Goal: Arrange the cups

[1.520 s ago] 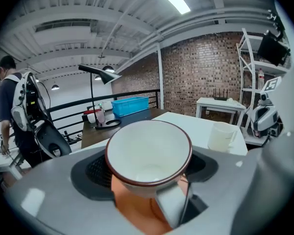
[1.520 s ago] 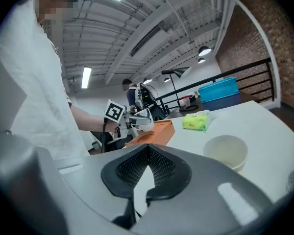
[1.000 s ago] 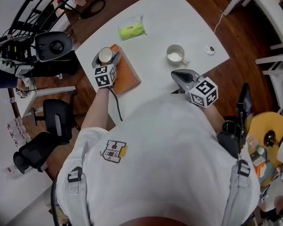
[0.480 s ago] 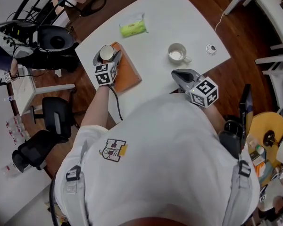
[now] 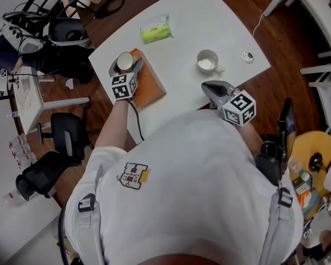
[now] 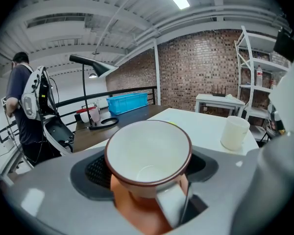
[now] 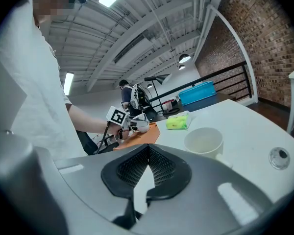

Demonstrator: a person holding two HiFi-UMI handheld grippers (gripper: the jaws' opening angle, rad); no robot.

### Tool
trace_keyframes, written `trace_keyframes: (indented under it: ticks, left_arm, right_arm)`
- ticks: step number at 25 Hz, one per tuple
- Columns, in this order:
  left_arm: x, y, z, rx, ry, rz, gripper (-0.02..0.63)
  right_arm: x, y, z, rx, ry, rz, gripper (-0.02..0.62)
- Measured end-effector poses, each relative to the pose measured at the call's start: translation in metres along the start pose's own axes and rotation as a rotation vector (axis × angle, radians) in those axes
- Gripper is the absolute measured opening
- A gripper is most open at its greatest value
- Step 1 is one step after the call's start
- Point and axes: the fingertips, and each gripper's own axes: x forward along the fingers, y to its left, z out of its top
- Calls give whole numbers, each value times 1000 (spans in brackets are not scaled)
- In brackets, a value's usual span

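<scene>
White rectangular tabletop [image 5: 209, 26] on dark wood plank floor [image 5: 289, 43]. Flat orange rectangular board [image 5: 151, 84] lies nr one table edge. Green plastic-wrapped packet [image 5: 155, 33] sits apart from it, further in. Small round silver disc [image 5: 246, 56] nr the opposite edge. Black office chair [image 5: 66, 139] off to the side. Bkgd: blue plastic crate [image 6: 127, 102], black desk lamp [image 6: 90, 65], red brick wall [image 6: 201, 67], white metal shelf unit [image 6: 257, 82].

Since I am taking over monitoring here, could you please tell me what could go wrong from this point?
1. The left gripper holds the brown-rimmed cup at the orange mat, close to the edge of the table. A careless release could tip it or send it over the edge.
2. The right gripper is shut and empty near the white mug. If it moves in without opening, it might knock the mug.
</scene>
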Motion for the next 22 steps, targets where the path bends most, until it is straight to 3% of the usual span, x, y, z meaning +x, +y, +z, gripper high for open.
trace_keyframes:
  ticks: [11, 22]
  left_arm:
    - [-9, -7, 15, 3, -63, -50, 434]
    - [-50, -5, 18, 7, -116, 2, 434]
  right_arm:
    - [-6, -4, -1, 7, -5, 5, 0]
    - [2, 7, -7, -7, 28, 75, 0]
